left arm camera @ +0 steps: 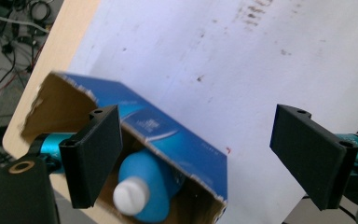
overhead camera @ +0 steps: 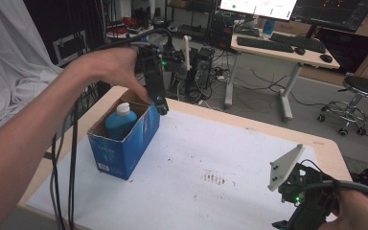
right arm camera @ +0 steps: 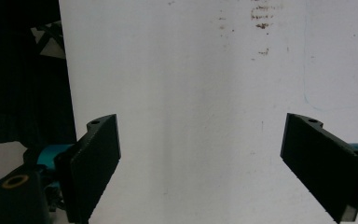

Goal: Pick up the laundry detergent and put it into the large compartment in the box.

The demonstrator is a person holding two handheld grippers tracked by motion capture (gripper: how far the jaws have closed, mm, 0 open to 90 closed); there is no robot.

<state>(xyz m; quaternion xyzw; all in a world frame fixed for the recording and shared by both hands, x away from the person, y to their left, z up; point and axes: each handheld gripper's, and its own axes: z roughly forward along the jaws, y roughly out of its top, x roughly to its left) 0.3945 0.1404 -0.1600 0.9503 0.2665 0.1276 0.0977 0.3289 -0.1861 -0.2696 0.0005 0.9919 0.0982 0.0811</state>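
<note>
The tabletop (overhead camera: 230, 158), covered in white sheeting, is carrying an open blue box (overhead camera: 124, 143) at nine o'clock. A blue bottle (overhead camera: 120, 120) is standing inside it. The left gripper (left arm camera: 196, 154) is hovering over the box, jaws spread wide, gripping nothing. At five o'clock the right gripper (right arm camera: 214, 168) is gaping equally wide, empty.

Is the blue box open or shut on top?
Open: the box has its top flaps up, and the bottle with its white cap shows inside.
</note>
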